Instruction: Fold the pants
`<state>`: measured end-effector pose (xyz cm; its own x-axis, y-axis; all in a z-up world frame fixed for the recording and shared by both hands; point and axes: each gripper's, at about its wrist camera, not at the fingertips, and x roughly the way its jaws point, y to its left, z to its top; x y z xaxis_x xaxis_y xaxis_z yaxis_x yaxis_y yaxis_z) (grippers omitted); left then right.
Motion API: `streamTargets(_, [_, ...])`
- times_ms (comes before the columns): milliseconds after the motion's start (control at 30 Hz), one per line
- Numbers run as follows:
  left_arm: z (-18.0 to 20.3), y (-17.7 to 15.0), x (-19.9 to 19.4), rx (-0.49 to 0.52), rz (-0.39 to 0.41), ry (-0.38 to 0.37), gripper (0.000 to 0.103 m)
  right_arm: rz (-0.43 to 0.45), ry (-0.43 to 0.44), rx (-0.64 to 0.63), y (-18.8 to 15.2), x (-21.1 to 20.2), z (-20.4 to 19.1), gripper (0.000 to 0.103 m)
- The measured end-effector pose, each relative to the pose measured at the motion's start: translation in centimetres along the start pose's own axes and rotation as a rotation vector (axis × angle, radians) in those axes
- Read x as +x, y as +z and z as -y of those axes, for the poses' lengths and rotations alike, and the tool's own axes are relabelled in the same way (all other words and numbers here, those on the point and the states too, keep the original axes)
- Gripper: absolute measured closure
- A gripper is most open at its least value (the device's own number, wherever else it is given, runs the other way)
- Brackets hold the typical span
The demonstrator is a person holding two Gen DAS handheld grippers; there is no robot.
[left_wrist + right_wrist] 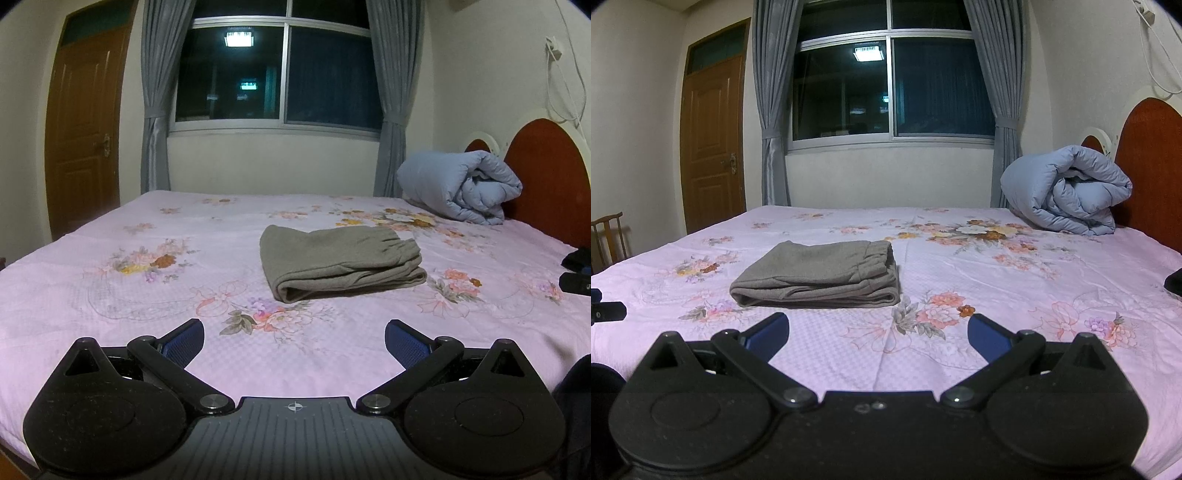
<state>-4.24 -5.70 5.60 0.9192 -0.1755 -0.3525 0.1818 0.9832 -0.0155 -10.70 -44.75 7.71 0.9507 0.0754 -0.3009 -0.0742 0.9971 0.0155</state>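
Note:
Grey pants (340, 260) lie folded into a flat stacked rectangle on the pink floral bed sheet (147, 295). They also show in the right wrist view (820, 275), left of centre. My left gripper (294, 338) is open and empty, held above the sheet well short of the pants. My right gripper (878, 332) is open and empty too, in front of and to the right of the pants. Part of the right gripper shows at the right edge of the left wrist view (576, 273), and part of the left gripper at the left edge of the right wrist view (605, 310).
A rolled blue quilt (461, 188) lies against the red headboard (546, 184) at the back right. A window with grey curtains (277, 77) is behind the bed, a wooden door (85, 129) at the left, a wooden chair (609, 236) beside the bed.

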Motion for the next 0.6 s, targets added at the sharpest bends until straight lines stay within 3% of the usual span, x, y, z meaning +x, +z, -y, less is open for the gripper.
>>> streamTargets(600, [-0.06, 0.0, -0.04, -0.001, 0.001, 0.0, 0.0, -0.005, 0.0, 0.0, -0.13, -0.03, 0.15, 0.006])
